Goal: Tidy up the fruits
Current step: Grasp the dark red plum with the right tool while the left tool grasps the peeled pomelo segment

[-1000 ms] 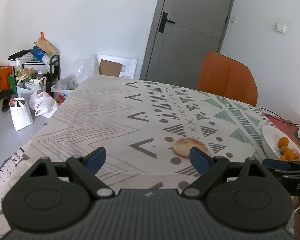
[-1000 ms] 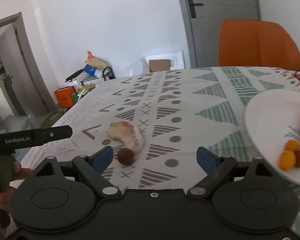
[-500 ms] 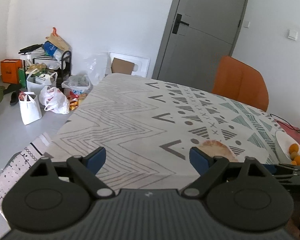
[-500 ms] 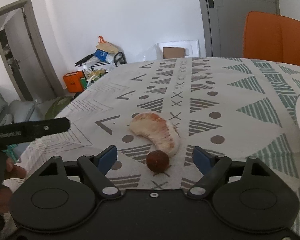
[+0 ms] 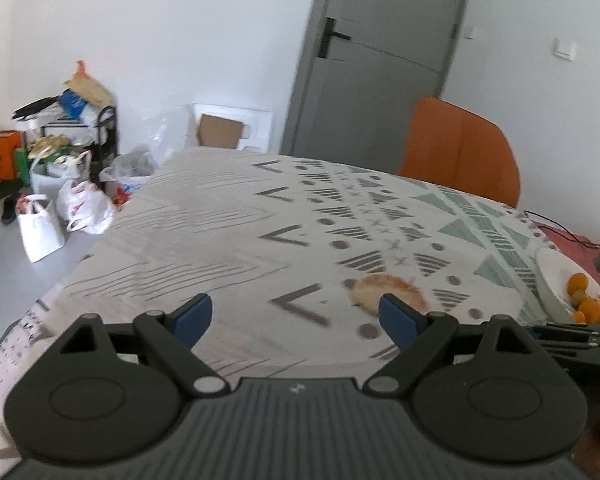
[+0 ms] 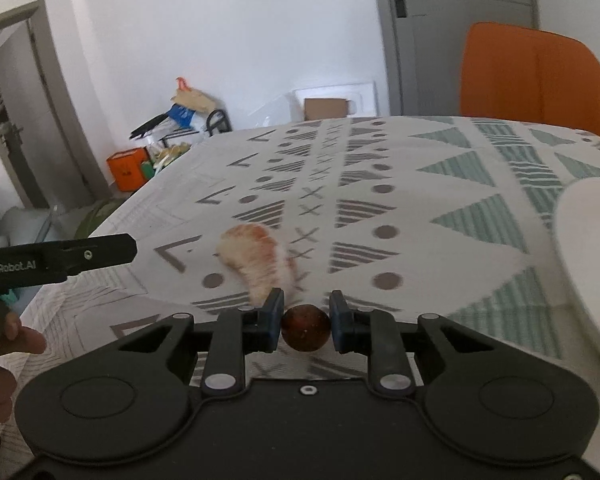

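Observation:
My right gripper (image 6: 305, 312) is shut on a small dark red round fruit (image 6: 305, 327), just in front of a pale pink pomelo segment (image 6: 256, 256) lying on the patterned tablecloth. My left gripper (image 5: 296, 316) is open and empty above the cloth; the pomelo segment (image 5: 388, 288) lies just beyond its right fingertip. A white plate (image 5: 548, 280) at the right edge holds several small orange fruits (image 5: 588, 304). The plate's rim (image 6: 580, 248) also shows at the right in the right wrist view.
An orange chair (image 5: 460, 152) stands at the table's far side. Bags and a cluttered rack (image 5: 60, 168) sit on the floor at the left. A grey door (image 5: 380, 64) is behind. The left gripper's body (image 6: 60, 260) is at the left in the right wrist view.
My right gripper has closed on the dark red fruit, which lay free on the cloth before. The left gripper has shifted slightly and stays open.

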Motion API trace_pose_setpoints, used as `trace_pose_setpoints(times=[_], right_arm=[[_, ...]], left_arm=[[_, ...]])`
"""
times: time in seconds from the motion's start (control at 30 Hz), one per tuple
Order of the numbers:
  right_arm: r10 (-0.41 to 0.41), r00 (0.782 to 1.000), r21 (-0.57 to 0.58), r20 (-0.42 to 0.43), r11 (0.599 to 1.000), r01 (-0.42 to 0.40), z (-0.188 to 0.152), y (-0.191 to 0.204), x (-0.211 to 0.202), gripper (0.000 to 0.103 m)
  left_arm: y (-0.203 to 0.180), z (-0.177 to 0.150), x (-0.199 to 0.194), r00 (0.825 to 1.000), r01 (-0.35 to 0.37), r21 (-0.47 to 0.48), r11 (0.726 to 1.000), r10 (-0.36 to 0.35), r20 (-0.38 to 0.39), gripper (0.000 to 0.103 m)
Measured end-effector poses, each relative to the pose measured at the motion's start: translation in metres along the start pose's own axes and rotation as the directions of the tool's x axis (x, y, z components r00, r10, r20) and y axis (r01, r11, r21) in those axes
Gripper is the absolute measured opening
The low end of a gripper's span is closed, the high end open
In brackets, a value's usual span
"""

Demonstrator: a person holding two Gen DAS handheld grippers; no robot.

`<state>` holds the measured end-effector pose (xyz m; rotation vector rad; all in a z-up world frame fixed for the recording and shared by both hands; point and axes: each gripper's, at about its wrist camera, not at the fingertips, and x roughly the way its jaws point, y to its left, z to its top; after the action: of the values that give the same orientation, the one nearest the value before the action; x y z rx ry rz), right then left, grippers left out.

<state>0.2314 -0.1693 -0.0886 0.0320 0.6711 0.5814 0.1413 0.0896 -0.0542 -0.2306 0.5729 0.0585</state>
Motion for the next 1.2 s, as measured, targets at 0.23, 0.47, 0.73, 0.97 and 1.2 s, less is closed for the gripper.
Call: trace_pose_setpoints(times=[0.23,0.47,0.73,0.97,1.2], right_arm=[[-0.032,0.999,0.029,0.015,0.999,0.031,-0.003,-0.027,-0.015,0.023],[-0.045,0.998,0.050,0.031,0.998,0.044,-0.007,-0.042,-0.023,0.023],[-0.078,0.996,0.083,0.034,0.994,0.075,-0.019,-0.056,-0.034,0.023],[-0.096,0.995,0.098,0.027,0.991,0.093,-0.026,-0.065,-0.039,0.023],[-0.100,0.995,0.105,0.023,0.990,0.097,-0.027,-0.068,-0.041,0.023]], left_arm=[[-0.030,0.001,0.013,0.998,0.054,0.044,0.998,-0.054,-0.016,0.090],[-0.049,-0.002,0.026,0.996,0.076,0.078,0.994,-0.073,-0.042,0.090],[-0.074,-0.007,0.050,0.995,0.065,0.124,0.990,-0.054,-0.086,0.090],[-0.088,-0.010,0.062,0.996,0.029,0.147,0.989,-0.016,-0.092,0.090],[-0.091,-0.011,0.069,0.995,-0.020,0.153,0.988,0.035,-0.094,0.083]])
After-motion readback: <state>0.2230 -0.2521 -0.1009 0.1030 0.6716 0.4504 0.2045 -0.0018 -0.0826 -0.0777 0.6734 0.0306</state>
